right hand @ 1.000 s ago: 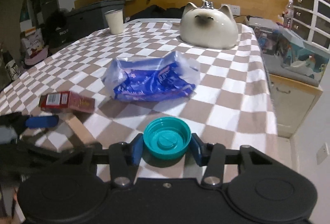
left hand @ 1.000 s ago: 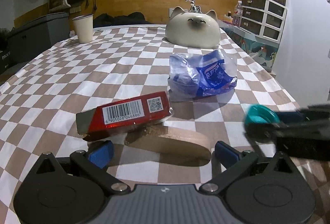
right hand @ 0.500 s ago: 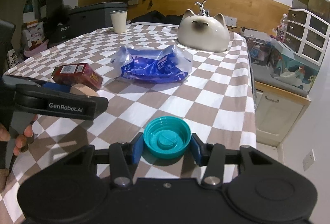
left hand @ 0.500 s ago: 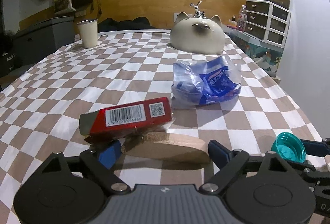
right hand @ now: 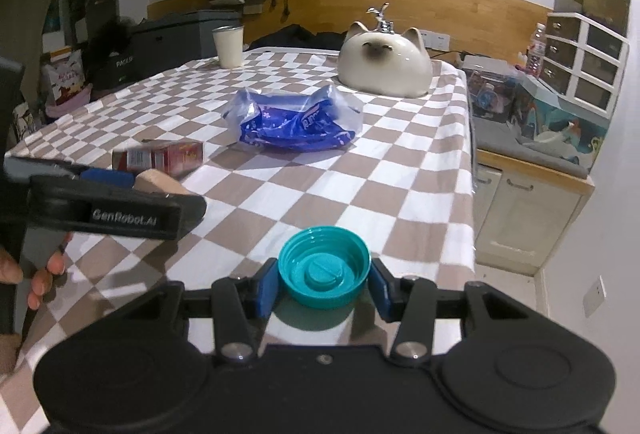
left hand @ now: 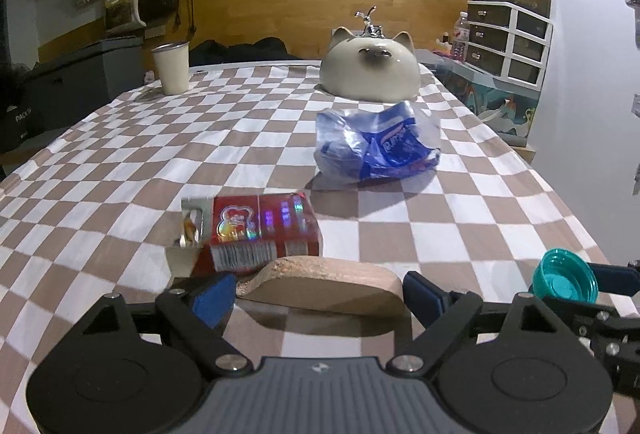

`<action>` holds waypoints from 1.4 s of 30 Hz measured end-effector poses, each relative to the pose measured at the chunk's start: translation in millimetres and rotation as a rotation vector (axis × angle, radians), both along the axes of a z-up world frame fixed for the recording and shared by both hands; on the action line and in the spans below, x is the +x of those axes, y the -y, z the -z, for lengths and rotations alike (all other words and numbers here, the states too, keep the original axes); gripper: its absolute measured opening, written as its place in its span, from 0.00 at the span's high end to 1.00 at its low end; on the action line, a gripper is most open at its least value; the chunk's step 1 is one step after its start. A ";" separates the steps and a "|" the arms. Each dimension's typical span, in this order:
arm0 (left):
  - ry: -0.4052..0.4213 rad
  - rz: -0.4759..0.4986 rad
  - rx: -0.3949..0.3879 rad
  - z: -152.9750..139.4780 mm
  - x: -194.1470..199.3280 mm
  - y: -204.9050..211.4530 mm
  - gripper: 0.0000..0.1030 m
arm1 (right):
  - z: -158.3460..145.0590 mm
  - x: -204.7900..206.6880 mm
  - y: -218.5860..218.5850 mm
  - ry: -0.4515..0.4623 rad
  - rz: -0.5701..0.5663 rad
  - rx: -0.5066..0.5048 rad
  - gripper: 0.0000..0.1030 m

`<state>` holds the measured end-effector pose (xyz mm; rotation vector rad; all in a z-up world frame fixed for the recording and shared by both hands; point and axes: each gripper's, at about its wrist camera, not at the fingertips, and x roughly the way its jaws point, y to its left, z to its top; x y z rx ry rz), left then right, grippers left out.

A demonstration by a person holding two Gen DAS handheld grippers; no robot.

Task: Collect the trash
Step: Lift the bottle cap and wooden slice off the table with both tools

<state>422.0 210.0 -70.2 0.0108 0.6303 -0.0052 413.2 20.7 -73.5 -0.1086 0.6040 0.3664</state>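
A: Teal plastic is sitting between the right gripper's [right hand: 323, 284] blue pads — that's the cap [right hand: 323, 271], open side up, pinched across its rim and hanging over the table's [right hand: 420, 170] near right edge.

B: Light and stiff, I'm judging, so that rim pinch is suiting it, though smooth plastic could be slipping if the squeeze eases.

A: Left gripper [left hand: 318, 292] is spreading wide, jaws flanking a wooden block [left hand: 320, 284] near the near edge, gripping nothing.

B: Just behind the block, the red box [left hand: 256, 234] is lying tilted, touching it. Thin card, probably crushing easily, so taking it across the long flat sides is looking best.

A: And the blue wrapper [left hand: 378, 148] is waiting further in, right of centre.

B: Soft, crinkly film, weighing next to nothing by the look of it; bunching a thick fold is looking like the safest hold.
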 end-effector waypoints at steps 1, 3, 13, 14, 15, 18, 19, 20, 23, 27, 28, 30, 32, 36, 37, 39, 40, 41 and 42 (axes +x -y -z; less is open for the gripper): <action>0.004 -0.004 0.002 -1.0 -5.1 1.8 0.13 | -0.5 -2.3 2.2 0.001 0.004 0.004 0.53; 0.016 -0.019 0.010 -3.8 -15.9 5.3 0.13 | -0.7 -9.0 6.6 0.006 0.009 0.010 0.53; 0.059 -0.065 -0.022 -15.0 -78.6 13.0 0.13 | -8.5 -44.0 22.5 0.019 -0.010 0.051 0.53; 0.061 -0.069 -0.027 -16.1 -84.6 13.4 0.13 | -10.2 -47.2 23.2 0.024 -0.013 0.051 0.53; 0.064 -0.074 -0.029 -18.2 -91.1 14.1 0.13 | -13.3 -51.6 25.0 0.031 -0.015 0.051 0.53; 0.080 -0.082 -0.022 -26.8 -106.7 16.8 0.13 | -21.2 -63.3 31.1 0.048 -0.013 0.054 0.53; 0.084 -0.086 -0.018 -30.2 -111.2 17.9 0.13 | -24.0 -68.0 34.0 0.055 -0.012 0.055 0.53; 0.089 -0.089 -0.014 -33.2 -115.7 19.0 0.13 | -26.3 -71.1 36.4 0.060 -0.010 0.058 0.53; 0.108 -0.089 -0.007 -43.0 -131.7 23.5 0.13 | -33.7 -83.7 46.5 0.074 -0.002 0.071 0.53; 0.132 -0.086 -0.001 -54.8 -152.2 32.7 0.13 | -40.8 -100.8 60.6 0.088 0.007 0.082 0.53; 0.138 -0.085 0.001 -57.2 -156.9 35.1 0.13 | -42.1 -104.4 63.3 0.091 0.008 0.085 0.53; 0.150 -0.084 0.002 -61.5 -166.2 40.4 0.13 | -44.9 -113.4 71.1 0.100 0.012 0.091 0.53; 0.157 -0.081 0.000 -64.0 -174.0 46.0 0.13 | -46.9 -121.0 78.7 0.107 0.017 0.093 0.53; 0.164 -0.072 0.000 -66.8 -185.6 60.6 0.13 | -49.4 -134.8 95.9 0.118 0.033 0.096 0.53; 0.165 -0.067 -0.001 -67.3 -187.9 65.3 0.13 | -49.8 -138.2 100.1 0.121 0.038 0.098 0.53; 0.170 -0.055 -0.003 -68.3 -191.3 75.3 0.13 | -50.6 -144.7 111.1 0.123 0.050 0.103 0.53; 0.172 -0.049 -0.004 -68.8 -192.3 80.6 0.13 | -50.8 -147.3 116.0 0.125 0.055 0.104 0.53; 0.174 -0.042 -0.005 -69.3 -193.2 86.0 0.13 | -50.9 -150.0 121.5 0.126 0.062 0.105 0.53; 0.176 -0.033 -0.007 -69.5 -194.1 92.0 0.13 | -50.9 -152.9 128.2 0.127 0.071 0.106 0.53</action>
